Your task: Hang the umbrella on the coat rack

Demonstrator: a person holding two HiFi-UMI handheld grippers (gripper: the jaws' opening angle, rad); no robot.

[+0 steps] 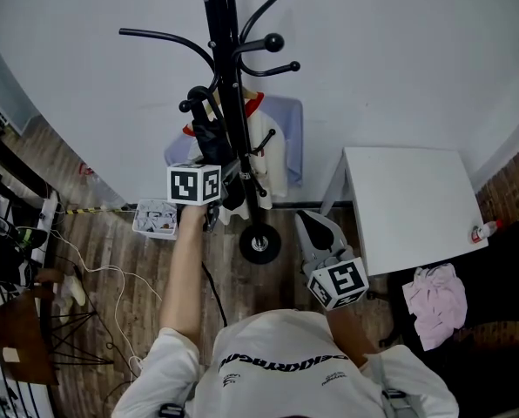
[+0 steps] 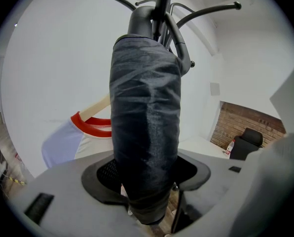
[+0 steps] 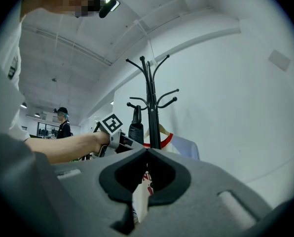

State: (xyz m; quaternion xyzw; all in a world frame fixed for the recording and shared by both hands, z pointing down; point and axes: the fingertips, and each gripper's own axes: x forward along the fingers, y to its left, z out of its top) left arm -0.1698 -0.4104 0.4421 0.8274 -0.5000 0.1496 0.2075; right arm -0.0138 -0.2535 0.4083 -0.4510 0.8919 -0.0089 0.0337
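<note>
I'm gripping the folded black umbrella in the left gripper, jaws pressing its sides, its top sitting against the coat rack. My right gripper is hanging empty, jaws together.

1. a plain white wall spans the far side of the room.
2. dark wood-plank floor runs below it.
3. a white table stands at right against the wall.
4. a brick wall section shows at far right.

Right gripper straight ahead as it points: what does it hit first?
Probably the rack pole, dead ahead of the right gripper; depth is unclear, and the shirt hangs just beside it.
</note>
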